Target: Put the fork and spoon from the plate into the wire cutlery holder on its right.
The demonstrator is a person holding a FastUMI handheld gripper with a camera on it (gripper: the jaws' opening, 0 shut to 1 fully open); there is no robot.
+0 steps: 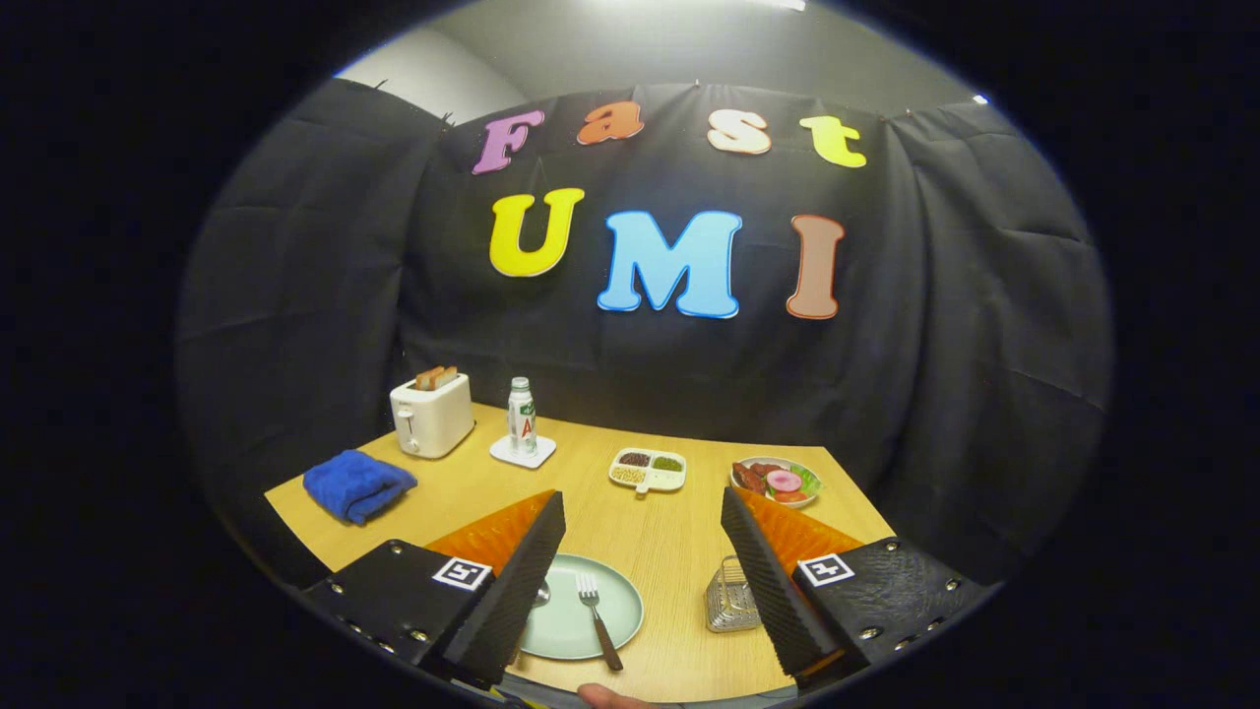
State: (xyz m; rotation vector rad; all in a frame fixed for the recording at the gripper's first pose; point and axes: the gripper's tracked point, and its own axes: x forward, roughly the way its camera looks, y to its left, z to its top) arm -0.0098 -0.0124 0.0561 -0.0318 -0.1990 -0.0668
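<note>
Wooden table (630, 537), dark-walled booth: your gripper (642, 576) hangs spread wide and empty over the plate (566, 620), fork (597, 615) and spoon (541, 593) on it, wire cutlery holder (730, 599) right of it unfilled; both transfers remain.

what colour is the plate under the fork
Pale green plate, seen in the gripper view between the open gripper fingers, fork on it.

Gripper (643, 561) fingers spread wide, holding nothing, raised above bench (650, 532). Plate (571, 620) lies between fingers, nearer left one; fork (597, 615) rests on plate, spoon (540, 593) mostly hidden behind left finger. Wire cutlery holder (730, 597) stands right of plate, partly behind right finger. Beyond fingers: toaster (431, 415), bottle (522, 415), blue cloth (356, 483), divided dish (648, 470), food bowl (777, 481).
</note>
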